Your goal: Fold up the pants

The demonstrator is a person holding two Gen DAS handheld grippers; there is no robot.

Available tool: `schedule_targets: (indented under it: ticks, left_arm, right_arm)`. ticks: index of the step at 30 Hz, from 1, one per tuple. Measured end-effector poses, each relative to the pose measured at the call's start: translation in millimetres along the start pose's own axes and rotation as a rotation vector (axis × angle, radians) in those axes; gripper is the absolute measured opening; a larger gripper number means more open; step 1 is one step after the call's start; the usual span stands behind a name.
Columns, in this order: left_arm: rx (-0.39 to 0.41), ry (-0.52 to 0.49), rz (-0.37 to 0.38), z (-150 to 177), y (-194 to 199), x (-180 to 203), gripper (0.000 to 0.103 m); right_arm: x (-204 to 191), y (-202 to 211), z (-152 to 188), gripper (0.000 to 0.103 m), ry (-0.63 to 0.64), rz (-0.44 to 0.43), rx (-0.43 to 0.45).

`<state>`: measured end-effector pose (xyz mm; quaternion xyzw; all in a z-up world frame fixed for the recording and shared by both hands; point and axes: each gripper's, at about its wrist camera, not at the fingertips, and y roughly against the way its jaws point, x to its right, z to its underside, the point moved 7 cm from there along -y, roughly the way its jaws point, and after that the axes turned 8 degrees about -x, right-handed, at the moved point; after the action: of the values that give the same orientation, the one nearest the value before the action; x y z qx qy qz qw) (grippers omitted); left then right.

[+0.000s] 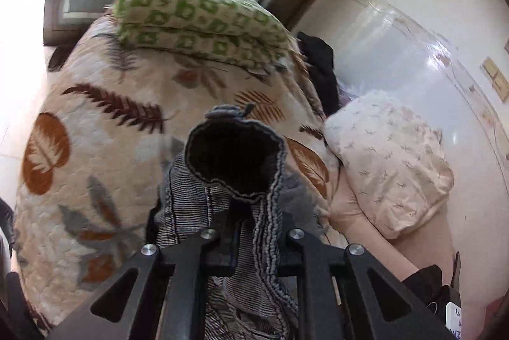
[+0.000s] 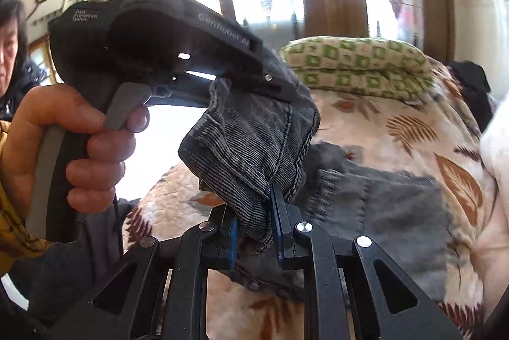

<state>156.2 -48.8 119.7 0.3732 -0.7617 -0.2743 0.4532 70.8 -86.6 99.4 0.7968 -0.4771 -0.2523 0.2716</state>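
The grey corduroy pants [image 2: 254, 133] are held up above a bed. In the left wrist view my left gripper [image 1: 251, 232] is shut on the pants [image 1: 235, 158], whose open cuff or waist edge gapes towards the camera. In the right wrist view my right gripper [image 2: 254, 232] is shut on another bunched part of the pants between its blue pads [image 2: 276, 222]. The left gripper's body [image 2: 152, 38], held in a hand, clamps the same cloth at upper left. The rest of the pants [image 2: 388, 206] trails onto the bed.
The bed has a leaf-print quilt [image 1: 95, 149]. A folded green-patterned blanket [image 1: 197, 22] lies at its far end, a pale pillow [image 1: 391, 158] at the right by the wall, and a dark garment [image 1: 321, 69] behind. A person's face [image 2: 9, 44] shows at far left.
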Motion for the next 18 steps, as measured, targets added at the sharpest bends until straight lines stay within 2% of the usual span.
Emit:
schedule_targets:
  ticks: [6,9,15,18]
  left_arm:
    - [-0.084,-0.083,0.012,4.2,-56.5,56.9,0.013]
    - [-0.129,-0.117,-0.012,3.9,-88.0,81.6,0.013]
    - [-0.226,-0.163,-0.084,9.1,-149.3,97.2,0.014]
    - [-0.272,-0.147,-0.087,18.4,-174.5,94.9,0.020]
  right_arm:
    - [50.4,16.3,18.5,0.016,-0.128,0.045,0.000]
    - [78.0,23.0,27.2,0.016,-0.218,0.058,0.001]
    - [129.8,13.1,51.0,0.016,-0.476,0.035,-0.042]
    - [142.4,5.9,66.7,0.016,-0.557,0.039,-0.082]
